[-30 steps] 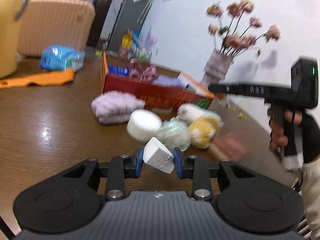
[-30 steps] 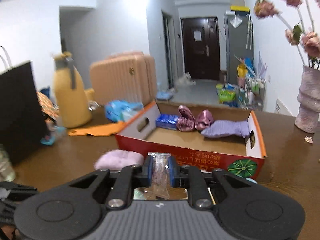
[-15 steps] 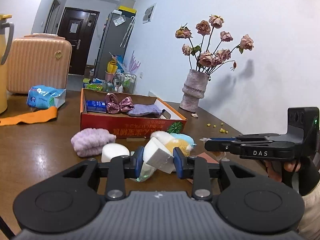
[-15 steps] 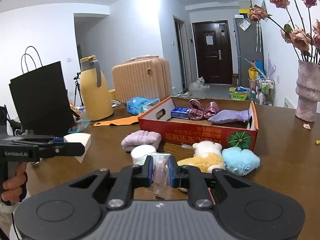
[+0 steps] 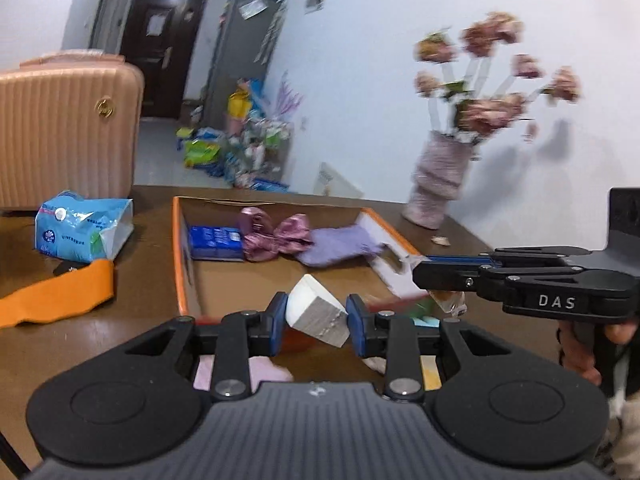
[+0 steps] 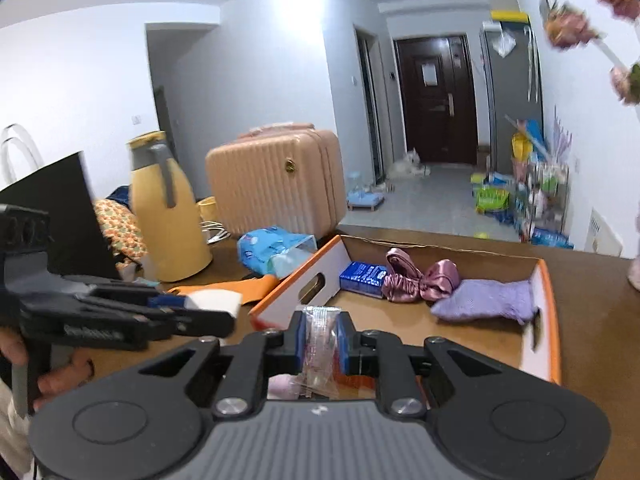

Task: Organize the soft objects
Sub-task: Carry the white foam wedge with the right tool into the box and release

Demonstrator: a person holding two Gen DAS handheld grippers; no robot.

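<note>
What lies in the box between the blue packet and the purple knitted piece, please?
A pink satin scrunchie lies between the blue packet and the purple knitted piece, along the cardboard box's far wall. Both wrist views show it.

My left claw (image 5: 316, 318) pinches a tilted white sponge (image 5: 316, 312), my right claw (image 6: 320, 340) a clear crinkly packet (image 6: 319, 344), both over the box (image 6: 300, 280).

Glossy brown wooden table (image 5: 120, 344); matt cardboard box (image 6: 436, 320); shiny satin scrunchies (image 6: 420, 278); fuzzy lilac knit sock (image 6: 484, 302); crinkly clear plastic packet (image 6: 320, 344); matt white foam block (image 5: 316, 314); ribbed hard-shell suitcase (image 5: 60, 128).
</note>
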